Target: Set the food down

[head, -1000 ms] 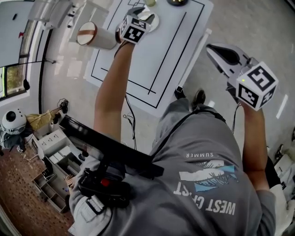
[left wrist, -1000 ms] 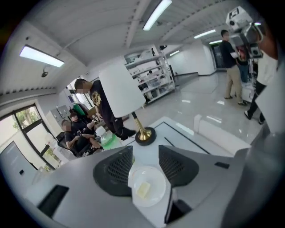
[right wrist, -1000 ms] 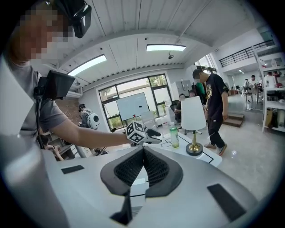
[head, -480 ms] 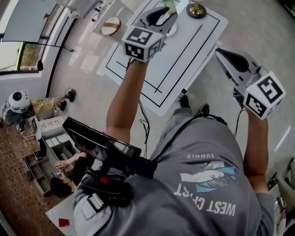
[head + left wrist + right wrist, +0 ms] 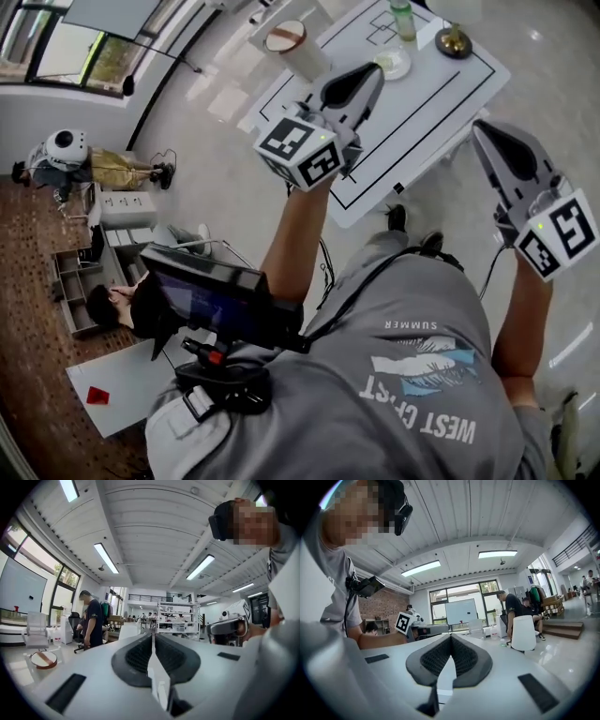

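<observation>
At the left gripper (image 5: 153, 638) we see the 2 jaws pressed together in 1 thin line, with nothing between them. The right gripper (image 5: 451, 637) looks the same: its 2 jaws meet at the tips and hold nothing. Both are raised in front of the person, well apart from each other. In the head view the left one points toward the table (image 5: 441, 103), and the right one hangs out past the table's right corner, above the floor (image 5: 562, 94).

The food (image 5: 390, 62) is too small for us to name. It shows as a pale bit on a small plate (image 5: 406, 68). The plate lies on the table toward its right end, inside the black outline, clear of both grippers. Just beyond the plate a green bottle (image 5: 401, 19) stands upright. Near the right corner sits a brass-coloured thing (image 5: 453, 40) on a dark round base; we cannot tell what it is. By the table's far long edge stands a white cylinder (image 5: 292, 47) with a brown stripe across its top.

Nearer us, a black device (image 5: 220, 300) rides on the person's chest, over a gray shirt (image 5: 412, 375). In the left gripper view a bystander (image 5: 91, 620) in a dark shirt stands on the floor.
</observation>
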A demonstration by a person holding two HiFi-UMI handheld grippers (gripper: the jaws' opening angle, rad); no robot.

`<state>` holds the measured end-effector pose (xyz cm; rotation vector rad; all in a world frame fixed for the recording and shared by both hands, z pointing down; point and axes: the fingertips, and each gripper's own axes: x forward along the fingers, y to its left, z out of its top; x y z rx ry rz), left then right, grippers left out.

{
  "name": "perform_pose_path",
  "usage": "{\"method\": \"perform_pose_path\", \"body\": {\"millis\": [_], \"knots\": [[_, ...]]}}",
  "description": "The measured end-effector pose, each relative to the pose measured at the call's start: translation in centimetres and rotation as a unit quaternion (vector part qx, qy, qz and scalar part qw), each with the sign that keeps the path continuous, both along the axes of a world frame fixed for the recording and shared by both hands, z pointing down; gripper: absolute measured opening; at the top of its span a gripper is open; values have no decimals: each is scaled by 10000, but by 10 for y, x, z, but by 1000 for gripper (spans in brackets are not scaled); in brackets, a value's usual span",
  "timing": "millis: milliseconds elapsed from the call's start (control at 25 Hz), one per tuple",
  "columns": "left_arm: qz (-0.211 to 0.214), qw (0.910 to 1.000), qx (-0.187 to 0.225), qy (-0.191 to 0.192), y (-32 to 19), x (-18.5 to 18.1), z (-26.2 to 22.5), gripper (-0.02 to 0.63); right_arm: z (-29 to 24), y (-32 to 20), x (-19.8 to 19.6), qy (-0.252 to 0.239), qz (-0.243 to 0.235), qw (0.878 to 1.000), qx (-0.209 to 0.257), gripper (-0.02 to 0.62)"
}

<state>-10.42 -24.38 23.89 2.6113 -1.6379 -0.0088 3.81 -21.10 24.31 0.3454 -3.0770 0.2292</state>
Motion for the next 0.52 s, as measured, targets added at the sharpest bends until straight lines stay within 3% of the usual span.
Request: {"method": "perform_pose_path", "body": {"millis": [240, 520], "knots": [[-390, 9990, -191, -101, 40, -15, 8, 28, -5, 12, -19, -139, -316, 9994, -18, 6], [-536, 9984, -154, -41, 85, -41, 12, 28, 4, 48, -48, -47, -535, 9985, -50, 6]]}}
